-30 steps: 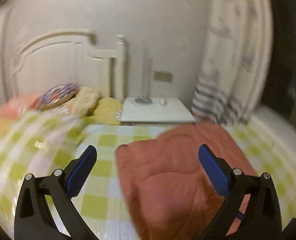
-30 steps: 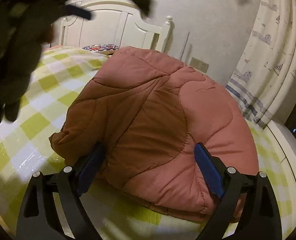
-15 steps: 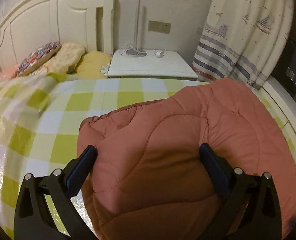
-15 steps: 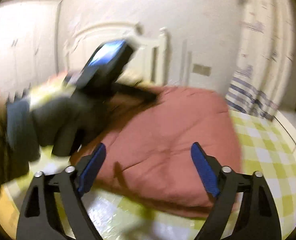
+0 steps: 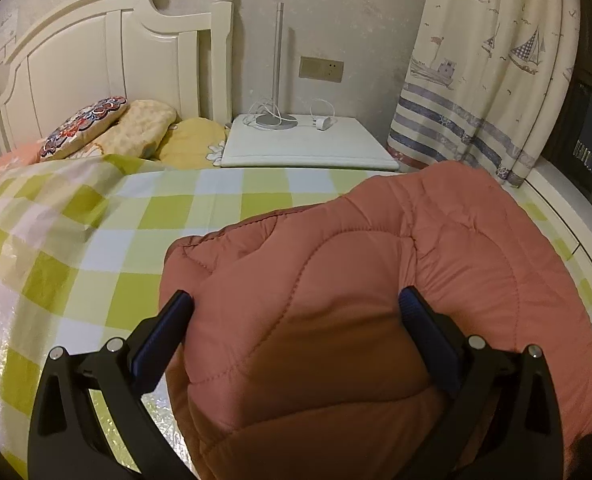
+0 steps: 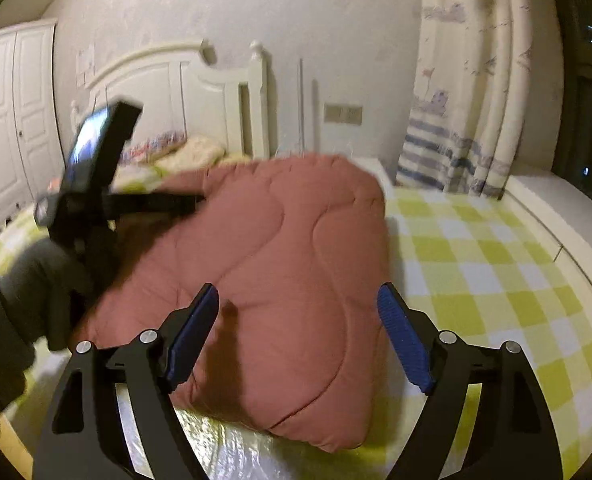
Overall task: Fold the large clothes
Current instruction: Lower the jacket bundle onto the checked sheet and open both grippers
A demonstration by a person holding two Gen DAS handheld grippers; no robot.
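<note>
Left gripper (image 5: 296, 312) has its fingers spread around the quilted jacket's (image 5: 376, 300) near fold, not pinching; right gripper (image 6: 298, 312) hovers spread, closing slightly, jacket straight ahead.

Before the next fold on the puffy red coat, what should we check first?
1. Red coat lies flat on the checked bed cover: ok, already folded into a thick bundle.
2. Left tool open around the coat's near edge: ok, pads wide, not pinching.
3. Right tool free: ok, open above the coat, nothing between its pads; its jaws have just been closing a little.
4. Left tool clear of the right tool's path: ok, it is off to the side in the right view.
5. Room on the cover beside the coat: ok.
6. Sleeves tucked inside: cannot tell.
</note>
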